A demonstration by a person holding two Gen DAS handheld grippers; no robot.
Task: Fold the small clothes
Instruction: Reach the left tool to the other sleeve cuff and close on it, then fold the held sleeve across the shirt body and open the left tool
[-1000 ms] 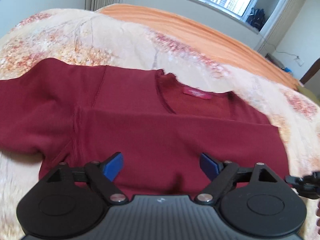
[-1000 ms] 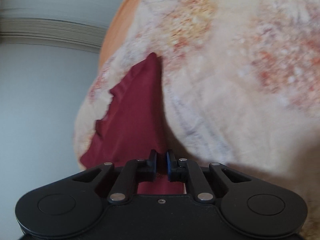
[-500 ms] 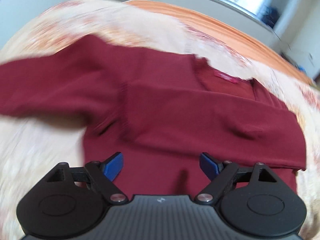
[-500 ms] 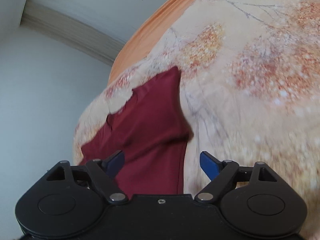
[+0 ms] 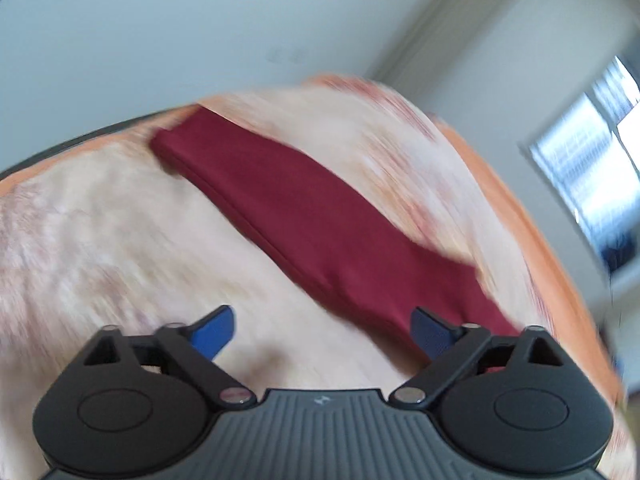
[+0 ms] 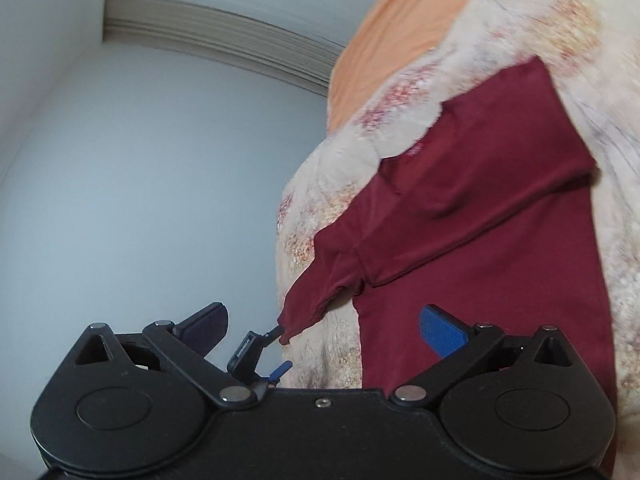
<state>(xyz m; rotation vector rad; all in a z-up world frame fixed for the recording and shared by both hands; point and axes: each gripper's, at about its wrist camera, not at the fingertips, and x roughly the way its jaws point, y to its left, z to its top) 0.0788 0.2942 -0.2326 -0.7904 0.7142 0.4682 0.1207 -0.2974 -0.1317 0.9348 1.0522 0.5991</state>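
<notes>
The left gripper (image 5: 322, 332) stands with its jaws wide apart, the blue pads (image 5: 212, 330) facing each other across an empty gap, nothing pressed between them; its view is streaked with blur. Its jaws have just been opening a little further. The right gripper (image 6: 324, 328) is spread wide as well (one pad in shadow, the other (image 6: 442, 330) lit bright blue), and its jaws have just been opening from a tight pinch, with nothing caught between them. In the right wrist view the left gripper's fingers (image 6: 250, 350) show low in the picture, beyond the right gripper's shadowed pad, tilted and spread apart.
</notes>
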